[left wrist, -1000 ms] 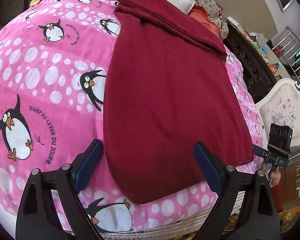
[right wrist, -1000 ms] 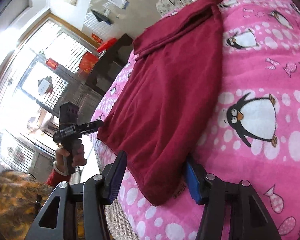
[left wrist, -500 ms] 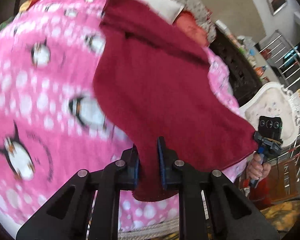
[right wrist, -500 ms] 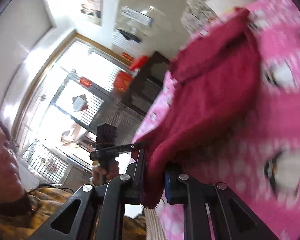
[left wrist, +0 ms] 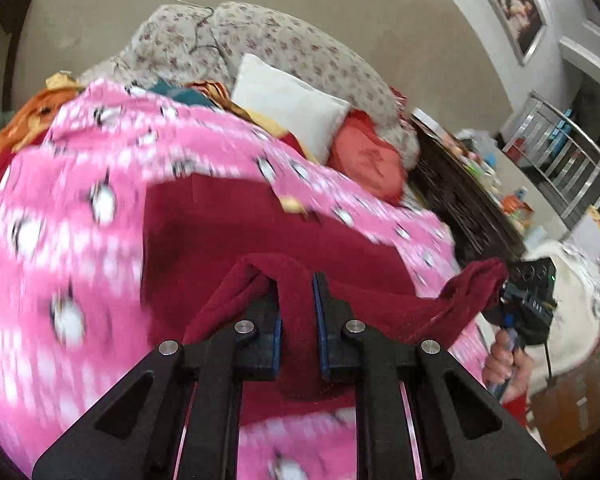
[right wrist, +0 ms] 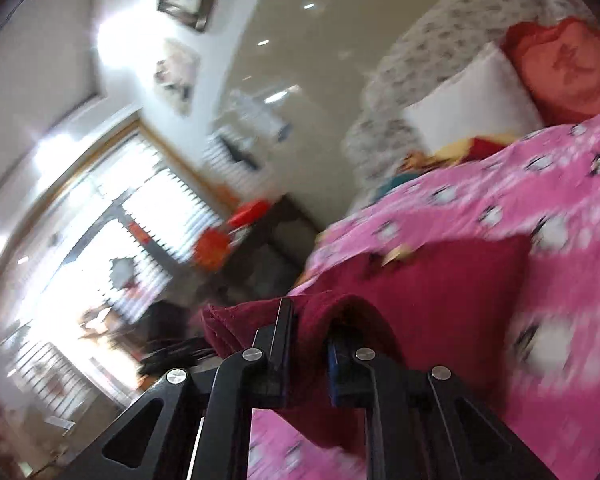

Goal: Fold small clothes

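You are clenching the left tongs (left wrist: 297, 312) and right tongs (right wrist: 308, 340) on the maroon garment's (left wrist: 228, 236) near corners above the bed (left wrist: 60, 240), folding unfinished.

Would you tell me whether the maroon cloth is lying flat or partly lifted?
Partly lifted. The left gripper and right gripper each pinch its near edge; the rest of the maroon cloth lies on the pink blanket.

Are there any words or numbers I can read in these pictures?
None can be read for sure.
Right gripper: pale marks on its body, too small and blurred.
Red cushion: a faint design, unreadable.
Pink penguin blanket: any print is blurred.
Framed picture: no words legible.
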Available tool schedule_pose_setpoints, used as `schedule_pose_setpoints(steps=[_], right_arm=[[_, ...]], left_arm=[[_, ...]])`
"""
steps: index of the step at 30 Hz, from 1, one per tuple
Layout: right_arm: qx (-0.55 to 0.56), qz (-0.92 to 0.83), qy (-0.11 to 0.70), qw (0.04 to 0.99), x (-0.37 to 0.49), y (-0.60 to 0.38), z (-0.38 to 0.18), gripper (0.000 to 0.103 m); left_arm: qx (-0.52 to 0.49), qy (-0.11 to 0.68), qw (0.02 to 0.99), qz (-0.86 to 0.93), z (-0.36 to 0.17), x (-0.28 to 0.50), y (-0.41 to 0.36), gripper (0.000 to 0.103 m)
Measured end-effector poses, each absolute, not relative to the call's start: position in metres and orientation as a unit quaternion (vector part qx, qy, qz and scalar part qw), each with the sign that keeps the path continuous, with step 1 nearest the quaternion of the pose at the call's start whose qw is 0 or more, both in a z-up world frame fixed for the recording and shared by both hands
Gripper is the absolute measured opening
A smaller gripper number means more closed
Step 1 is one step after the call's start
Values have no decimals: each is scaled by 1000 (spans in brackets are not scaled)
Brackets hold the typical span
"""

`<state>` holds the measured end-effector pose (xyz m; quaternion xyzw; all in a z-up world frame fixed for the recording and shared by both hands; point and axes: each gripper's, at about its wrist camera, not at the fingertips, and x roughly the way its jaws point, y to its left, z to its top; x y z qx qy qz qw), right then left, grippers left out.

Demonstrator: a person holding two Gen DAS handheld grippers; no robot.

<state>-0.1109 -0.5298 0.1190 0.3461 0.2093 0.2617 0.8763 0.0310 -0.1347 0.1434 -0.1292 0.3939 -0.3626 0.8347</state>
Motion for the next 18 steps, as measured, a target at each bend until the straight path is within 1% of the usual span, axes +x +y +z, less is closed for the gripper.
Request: schedule_pose_setpoints(steps=[1, 3, 4, 5, 6, 7, 8, 9, 10, 11, 13, 14, 15, 16, 18], right_arm=[[339, 243, 217, 883, -96, -536, 113, 13], [331, 166, 244, 896, -65, -549, 95, 16], [332, 140, 271, 893, -49, -554, 83, 22], [336, 130, 294, 885, -36, -556, 74, 25], [348, 130, 308, 876, -27, -561, 68, 25], [363, 135, 305, 870, -27, -566, 67, 28], [373, 142, 294, 869, -30, -569, 71, 36], [378, 156, 278, 869, -35, -571, 77, 40], [379, 168, 264, 871, -41, -574, 85, 44], [375, 173, 253, 875, -47, -574, 94, 46], [353, 149, 238, 893, -58, -571, 110, 47], [341, 135, 230, 901, -63, -571, 117, 48], [337, 127, 223, 906, -67, -571, 123, 48], [338, 129, 217, 907, -70, -570, 127, 48], [327, 150, 221, 907, -74, -558, 133, 48]], left_arm=[[-124, 398, 838, -353, 140, 51, -143, 12], [-135, 421, 832, -336, 125, 85, -154, 12], [-141, 442, 825, -323, 115, 102, -157, 12], [-152, 459, 818, -311, 106, 114, -156, 12], [-174, 477, 803, -312, 98, 127, -154, 13], [-191, 483, 794, -316, 94, 130, -151, 13], [-211, 489, 784, -320, 93, 134, -145, 16], [-225, 493, 776, -322, 94, 136, -141, 17], [-232, 493, 773, -325, 97, 135, -136, 17], [-226, 484, 780, -325, 103, 134, -133, 19], [-190, 444, 822, -300, 126, 123, -127, 43], [-183, 425, 837, -291, 134, 120, -122, 70], [-187, 404, 848, -287, 142, 114, -116, 82], [-196, 382, 856, -287, 148, 108, -110, 83], [-192, 371, 857, -302, 154, 99, -111, 83]])
